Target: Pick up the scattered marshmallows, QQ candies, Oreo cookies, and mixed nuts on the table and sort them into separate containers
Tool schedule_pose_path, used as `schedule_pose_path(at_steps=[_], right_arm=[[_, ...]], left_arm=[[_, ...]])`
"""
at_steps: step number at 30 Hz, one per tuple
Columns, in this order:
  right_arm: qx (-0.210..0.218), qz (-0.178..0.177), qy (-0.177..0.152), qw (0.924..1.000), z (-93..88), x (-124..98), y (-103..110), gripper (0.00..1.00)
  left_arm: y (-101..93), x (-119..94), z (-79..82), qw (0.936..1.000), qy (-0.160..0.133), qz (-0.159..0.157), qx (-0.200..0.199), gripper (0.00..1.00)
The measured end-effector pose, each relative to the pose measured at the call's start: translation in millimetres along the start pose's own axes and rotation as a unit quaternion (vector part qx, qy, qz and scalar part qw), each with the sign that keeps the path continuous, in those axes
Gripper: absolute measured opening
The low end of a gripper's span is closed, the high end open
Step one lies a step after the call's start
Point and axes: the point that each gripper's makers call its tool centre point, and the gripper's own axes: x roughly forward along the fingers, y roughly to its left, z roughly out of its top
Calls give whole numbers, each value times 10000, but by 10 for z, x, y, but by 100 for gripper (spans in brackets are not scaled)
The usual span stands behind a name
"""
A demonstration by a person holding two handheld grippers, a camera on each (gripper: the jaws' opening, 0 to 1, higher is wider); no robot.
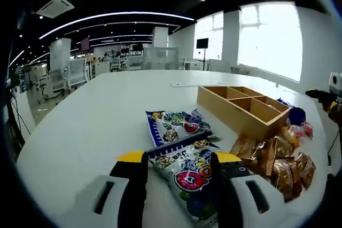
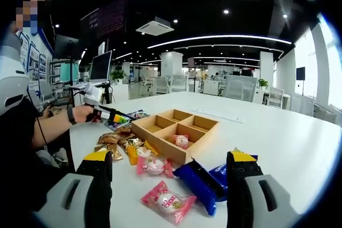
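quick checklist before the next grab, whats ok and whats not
1. Left tool open: ok, jaws spread either side of a colourful candy packet.
2. Right tool open: ok, nothing between the jaws.
3. Wooden tray has free compartments: ok, one pink packet inside.
4. Blue cookie packs close to the right tool: ok.
5. Table sorted: not ok, brown nut packets lie loose.
6. Left tool touching its packet: cannot tell.

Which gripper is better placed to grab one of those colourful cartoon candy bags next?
Left. Its open jaws already straddle a cartoon candy bag on the table. The right gripper faces pink packets and blue packs instead.
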Motion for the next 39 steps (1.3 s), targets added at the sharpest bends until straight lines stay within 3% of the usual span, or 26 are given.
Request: schedule_pose_path(at_steps=[23, 39], right_arm=[[-56, -87, 44, 9999, -34, -29, -25, 83], [-88, -128, 16, 9999, -20, -64, -43, 83]], left_arm=[[-8, -16, -44, 9998, 63, -64, -205, 40], [25, -56, -30, 9997, -48, -46, -251, 32]])
